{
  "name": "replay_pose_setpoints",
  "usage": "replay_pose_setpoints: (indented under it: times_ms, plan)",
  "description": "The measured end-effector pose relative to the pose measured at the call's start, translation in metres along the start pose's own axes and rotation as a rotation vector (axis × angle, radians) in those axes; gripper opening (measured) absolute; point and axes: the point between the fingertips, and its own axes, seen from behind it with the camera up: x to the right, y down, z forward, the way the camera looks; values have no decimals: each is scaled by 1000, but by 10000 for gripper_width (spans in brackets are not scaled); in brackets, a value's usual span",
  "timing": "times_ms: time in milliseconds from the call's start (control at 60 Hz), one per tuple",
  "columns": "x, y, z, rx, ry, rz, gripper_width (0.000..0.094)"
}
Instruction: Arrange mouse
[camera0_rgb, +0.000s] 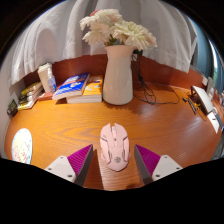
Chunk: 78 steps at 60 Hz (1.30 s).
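A pale pink computer mouse (113, 146) lies on the wooden desk (160, 115), its length pointing away from me. My gripper (113, 162) is open, with one purple pad (77, 160) left of the mouse and the other (149, 160) right of it. The rear of the mouse stands between the fingers with a clear gap on each side. The mouse rests on the desk on its own.
A white vase (118, 75) with pale flowers (117, 30) stands beyond the mouse. Stacked books (76, 88) lie to its left, a round coaster (22, 146) at the near left, cables (165, 95) and a device (204, 100) at the right.
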Motion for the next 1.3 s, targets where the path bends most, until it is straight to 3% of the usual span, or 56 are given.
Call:
replay_pose_setpoints:
  times_ms: [67, 217, 467, 633, 900, 1017, 1150, 1300]
  plan:
    - [0, -8, 15, -7, -8, -3, 783]
    - [0, -15, 32, -11, -15, 22, 543]
    - [0, -12, 34, -55, -6, -3, 378]
    - [-1, -29, 24, -103, 27, 53, 378]
    - [-76, -176, -88, 188, 70, 72, 381]
    - [-137, -209, -133, 267, 61, 59, 382]
    - [-220, -197, -144, 266, 9, 35, 381]
    - [-302, -125, -110, 139, -55, 10, 380]
